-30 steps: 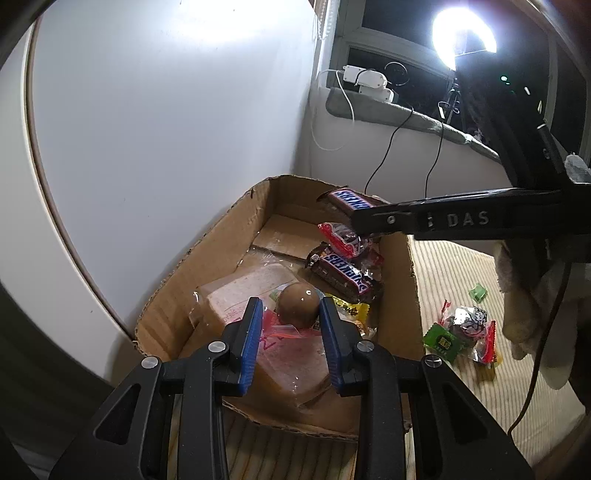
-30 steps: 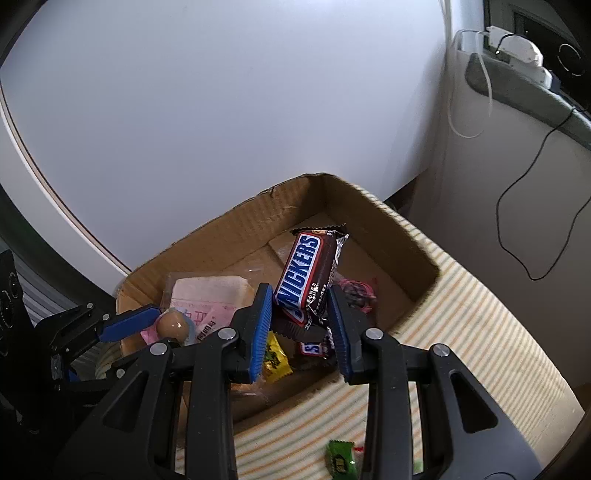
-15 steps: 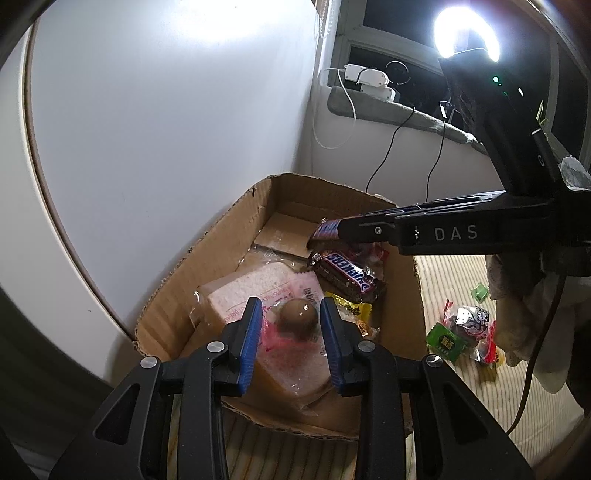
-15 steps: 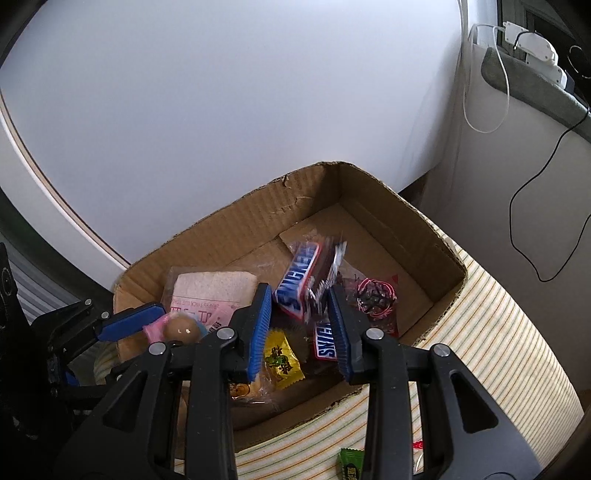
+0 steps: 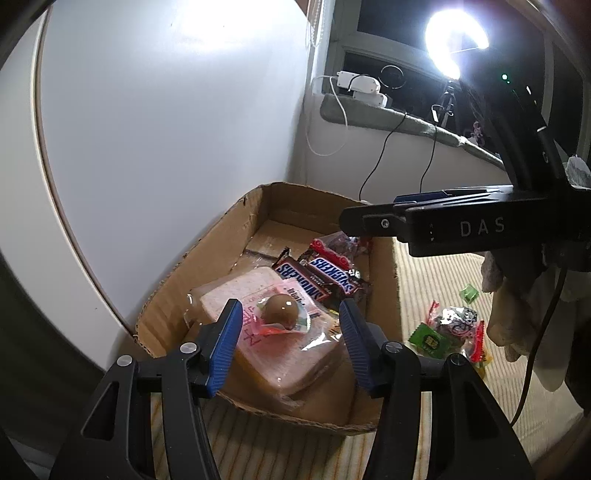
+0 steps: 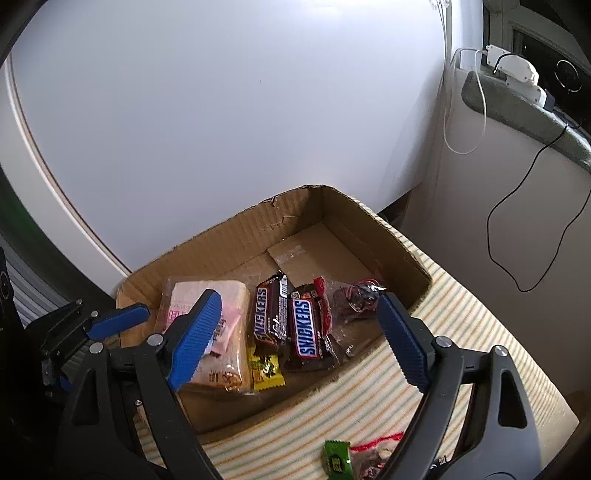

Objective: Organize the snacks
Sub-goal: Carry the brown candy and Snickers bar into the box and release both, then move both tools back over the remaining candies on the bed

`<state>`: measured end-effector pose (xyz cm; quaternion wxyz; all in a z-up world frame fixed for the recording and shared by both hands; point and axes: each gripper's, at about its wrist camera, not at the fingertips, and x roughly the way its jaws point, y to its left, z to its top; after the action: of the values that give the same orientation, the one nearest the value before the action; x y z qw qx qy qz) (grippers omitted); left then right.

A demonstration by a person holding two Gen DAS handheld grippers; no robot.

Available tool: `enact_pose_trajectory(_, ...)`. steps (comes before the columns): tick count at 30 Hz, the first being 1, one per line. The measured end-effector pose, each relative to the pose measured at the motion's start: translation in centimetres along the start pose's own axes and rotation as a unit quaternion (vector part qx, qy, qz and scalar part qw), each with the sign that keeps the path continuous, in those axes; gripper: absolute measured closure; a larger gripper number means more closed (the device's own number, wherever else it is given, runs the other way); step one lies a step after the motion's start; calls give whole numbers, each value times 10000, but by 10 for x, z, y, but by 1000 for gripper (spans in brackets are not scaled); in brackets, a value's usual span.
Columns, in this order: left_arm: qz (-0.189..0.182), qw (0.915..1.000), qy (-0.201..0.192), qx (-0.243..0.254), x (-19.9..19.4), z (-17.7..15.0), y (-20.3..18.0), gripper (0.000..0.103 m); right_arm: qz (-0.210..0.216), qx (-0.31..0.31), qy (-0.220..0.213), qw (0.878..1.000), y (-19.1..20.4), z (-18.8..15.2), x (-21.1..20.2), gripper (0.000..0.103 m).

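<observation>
A cardboard box (image 5: 207,262) (image 6: 362,225) holds the snacks. A wrapped brown egg-shaped snack (image 5: 282,312) lies on a bagged bread slice (image 5: 236,291) (image 6: 221,295). Two Snickers bars (image 5: 317,277) (image 6: 271,317) lie side by side beside the bread, with a yellow candy (image 6: 266,371) and a red-wrapped snack (image 6: 354,295) near them. My left gripper (image 5: 290,338) is open above the egg snack, not touching it. My right gripper (image 6: 295,332) is open and empty above the bars; it also shows from the side in the left wrist view (image 5: 369,221).
Loose candies in green and red wrappers (image 5: 448,330) (image 6: 336,456) lie on the striped cloth (image 6: 461,295) right of the box. A white wall (image 5: 166,129) stands close behind the box. A ring light (image 5: 456,33) and cables (image 6: 517,229) are at the back right.
My left gripper opened and let the egg snack drop onto the bread. My right gripper opened and released the Snickers bar, which now lies in the box beside the other bar.
</observation>
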<state>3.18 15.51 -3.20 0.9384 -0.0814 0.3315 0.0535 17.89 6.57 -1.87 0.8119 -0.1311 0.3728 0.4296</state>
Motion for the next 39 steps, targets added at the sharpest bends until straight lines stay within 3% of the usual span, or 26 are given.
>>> enact_pose_trajectory(12, -119, 9997, -127, 149, -19, -5, -27, 49, -168, -22, -203, 9996, -13, -21, -42, 14)
enact_pose_trajectory(23, -411, 9988, -68, 260, -21, -15, -57, 49, -368, 128, -335, 9987, -52, -58, -84, 14)
enact_pose_trajectory(39, -998, 9931, 362, 499, -1, -37, -115, 50, -758, 709, 64, 9946, -131, -133, -101, 15)
